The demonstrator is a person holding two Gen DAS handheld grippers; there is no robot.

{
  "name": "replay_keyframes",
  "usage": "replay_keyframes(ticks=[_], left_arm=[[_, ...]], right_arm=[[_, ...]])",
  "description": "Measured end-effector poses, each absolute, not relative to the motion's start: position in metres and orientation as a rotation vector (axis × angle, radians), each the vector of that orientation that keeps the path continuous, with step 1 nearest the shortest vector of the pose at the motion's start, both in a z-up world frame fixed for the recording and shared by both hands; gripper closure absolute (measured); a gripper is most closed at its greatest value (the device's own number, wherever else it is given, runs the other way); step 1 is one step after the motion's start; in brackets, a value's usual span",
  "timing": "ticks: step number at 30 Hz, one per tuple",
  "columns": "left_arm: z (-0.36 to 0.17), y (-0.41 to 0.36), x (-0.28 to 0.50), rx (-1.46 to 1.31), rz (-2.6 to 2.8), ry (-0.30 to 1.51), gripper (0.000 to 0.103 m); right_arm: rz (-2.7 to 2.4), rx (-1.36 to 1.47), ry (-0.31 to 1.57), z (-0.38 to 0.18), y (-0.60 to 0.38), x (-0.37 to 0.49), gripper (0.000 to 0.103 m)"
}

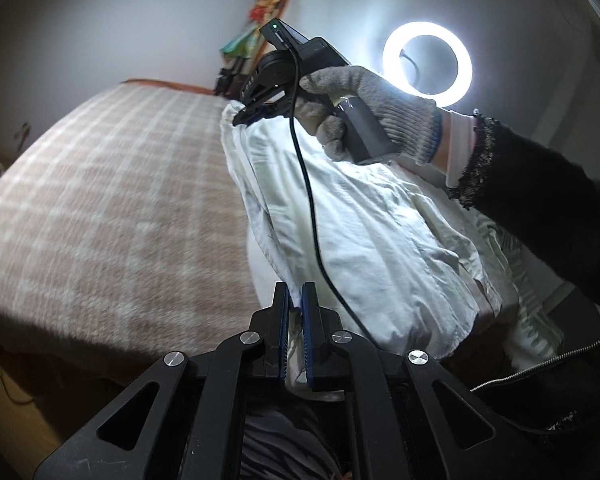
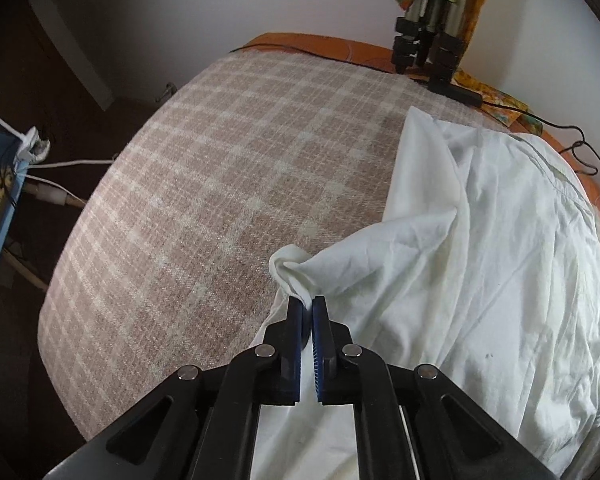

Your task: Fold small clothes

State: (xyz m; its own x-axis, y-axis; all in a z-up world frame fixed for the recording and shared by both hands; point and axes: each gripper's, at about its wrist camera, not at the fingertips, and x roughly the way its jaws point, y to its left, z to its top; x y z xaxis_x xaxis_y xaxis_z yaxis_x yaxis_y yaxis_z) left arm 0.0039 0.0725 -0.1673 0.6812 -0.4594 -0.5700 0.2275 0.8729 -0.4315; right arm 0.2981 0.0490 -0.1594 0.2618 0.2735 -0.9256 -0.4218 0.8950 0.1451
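White garment, creased and loosely spread, lies on a checked blanket that covers the bed, and both claws have a pinch of it.

In the left wrist view, the blanket fills the ground to the left of the left claw. That claw is closed on an edge of the cloth: its blue pads stand almost together with a thin fold of white between them. From there the garment runs up and to the right, stretched towards the right claw. The right claw is seen from the side, further off and above the left one, with its tips closed on the far corner of the cloth. A gloved hand grips its handle, a dark sleeve follows to the right, and a black cable hangs from the device across the cloth. Behind the hand a ring light glows against the wall.

In the right wrist view, cables and a plug strip sit off the bed to the far left of the right claw. The blanket lies to its left and ahead. The claw's tips are shut on a bunched corner of the garment, which puckers just beyond them. The rest of the cloth spreads to the right of the claw and beneath it. Tripod legs stand at the bed's far edge, ahead and to the right.
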Motion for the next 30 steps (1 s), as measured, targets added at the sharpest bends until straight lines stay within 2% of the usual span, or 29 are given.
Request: replay_keyframes(ticks=[10,20,27,28,30], left_arm=[[-0.158,0.017,0.010,-0.221,-0.527,0.743,0.098],[-0.174,-0.028,0.015,-0.116,-0.604,0.818,0.098],[-0.182,-0.044,0.014,-0.052,-0.631,0.854,0.098],[-0.183,-0.046,0.014,-0.052,-0.638,0.864,0.092],[-0.180,-0.046,0.008,-0.040,-0.648,0.850,0.088]], right_arm=[[0.437,0.030,1.133,-0.135,-0.035,0.279,0.103],[0.363,0.061,1.135,-0.150,-0.101,0.274,0.103],[0.345,0.042,1.160,-0.169,-0.113,0.276,0.103],[0.341,0.039,1.163,-0.172,-0.113,0.276,0.103],[0.332,0.029,1.170,-0.176,-0.113,0.275,0.103]])
